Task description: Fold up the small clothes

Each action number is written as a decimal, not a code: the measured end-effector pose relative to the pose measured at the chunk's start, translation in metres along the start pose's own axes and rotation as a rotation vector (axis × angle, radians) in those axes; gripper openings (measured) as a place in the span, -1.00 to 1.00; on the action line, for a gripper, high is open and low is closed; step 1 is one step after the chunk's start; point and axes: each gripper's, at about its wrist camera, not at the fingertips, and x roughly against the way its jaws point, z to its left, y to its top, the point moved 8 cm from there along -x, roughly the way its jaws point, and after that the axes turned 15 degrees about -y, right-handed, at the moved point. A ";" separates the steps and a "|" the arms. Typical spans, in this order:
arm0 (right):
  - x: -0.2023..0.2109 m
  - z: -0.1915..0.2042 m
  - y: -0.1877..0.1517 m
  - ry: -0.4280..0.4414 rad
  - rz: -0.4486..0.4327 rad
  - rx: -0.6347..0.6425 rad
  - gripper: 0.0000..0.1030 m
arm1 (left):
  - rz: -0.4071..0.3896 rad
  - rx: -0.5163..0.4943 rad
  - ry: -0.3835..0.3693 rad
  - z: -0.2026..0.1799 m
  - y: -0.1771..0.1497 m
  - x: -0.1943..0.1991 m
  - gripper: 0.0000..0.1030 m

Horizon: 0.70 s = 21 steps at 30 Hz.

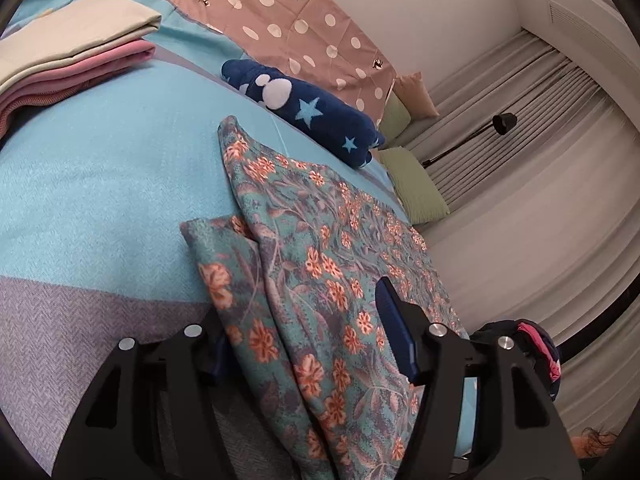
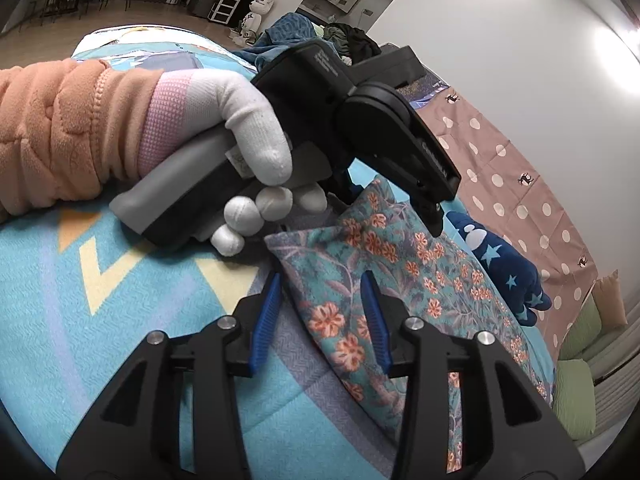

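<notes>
A teal floral garment (image 1: 320, 264) lies flat on the blue bedspread (image 1: 100, 184). My left gripper (image 1: 308, 328) is open, its jaws wide apart over the garment's near edge; the right blue pad (image 1: 394, 320) rests on the cloth, the left pad is hidden under a fold. In the right wrist view the garment (image 2: 400, 280) runs away to the right. My right gripper (image 2: 324, 312) is open, its blue pads (image 2: 266, 316) straddling the garment's near corner. The left gripper's body (image 2: 352, 120), held by a white-gloved hand (image 2: 240, 132), hovers just beyond.
A stack of folded cream and pink clothes (image 1: 72, 56) sits far left. A navy star-patterned plush (image 1: 304, 112) and a brown polka-dot quilt (image 1: 288, 20) lie beyond the garment. Green pillows (image 1: 416, 184) and curtains are at the right. A dark clothes pile (image 1: 536, 344) sits by the bed edge.
</notes>
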 end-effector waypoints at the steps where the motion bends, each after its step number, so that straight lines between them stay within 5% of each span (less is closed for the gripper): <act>1: 0.000 0.000 -0.002 -0.001 0.003 0.003 -0.17 | -0.002 0.004 -0.008 0.001 0.000 0.000 0.21; 7: 0.005 -0.002 -0.014 -0.012 0.018 0.040 0.03 | 0.014 0.022 -0.066 -0.003 -0.004 0.005 0.21; 15: -0.014 0.006 -0.010 0.008 0.052 0.044 0.04 | 0.060 0.038 -0.088 -0.002 -0.005 -0.004 0.21; 21: -0.036 0.009 0.004 -0.073 0.078 0.046 0.04 | 0.095 0.054 -0.123 0.001 0.006 -0.019 0.20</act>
